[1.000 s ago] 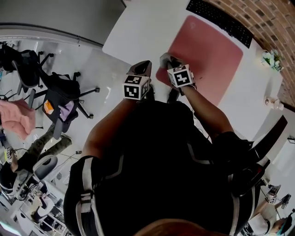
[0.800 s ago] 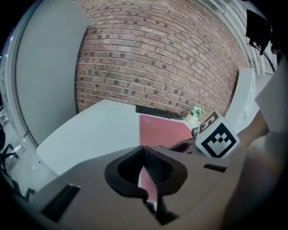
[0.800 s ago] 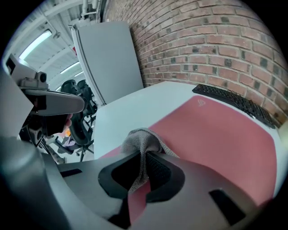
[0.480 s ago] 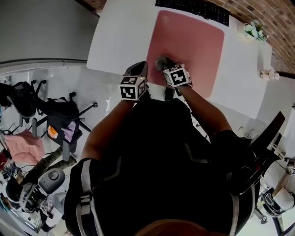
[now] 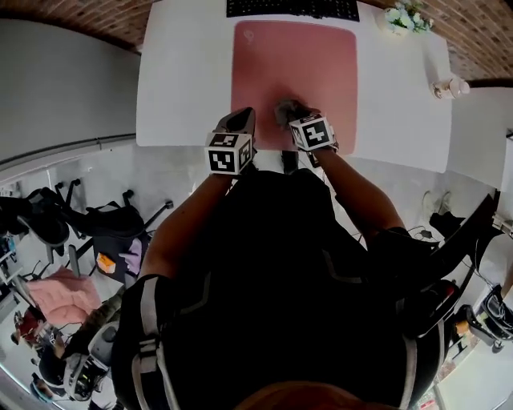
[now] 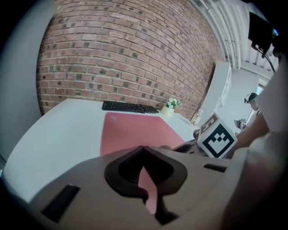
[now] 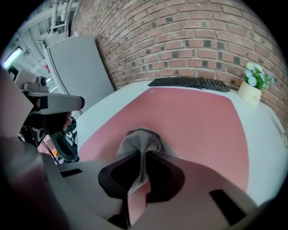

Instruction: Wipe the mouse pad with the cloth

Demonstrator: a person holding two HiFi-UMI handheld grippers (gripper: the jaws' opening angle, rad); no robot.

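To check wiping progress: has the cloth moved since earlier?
Yes. On the mouse pad, the cloth in the right gripper shifted rightward, from the near left corner toward the near edge's middle.

The right hand-held gripper [image 7: 142, 157] pinches a grey cloth [image 7: 140, 138], bunched on the pink mouse pad [image 7: 193, 114] near its front edge. A keyboard [image 7: 189, 82] lies just beyond the pad's far edge.

Head camera: high, facing steeply down past the person's torso [image 5: 264, 280] onto the desk [image 5: 176, 80]. Both gripper cameras: low, close at the near edge, facing the far brick wall [image 6: 126, 58]. All three share mouse pad [image 5: 296, 72], keyboard [image 5: 292, 8].
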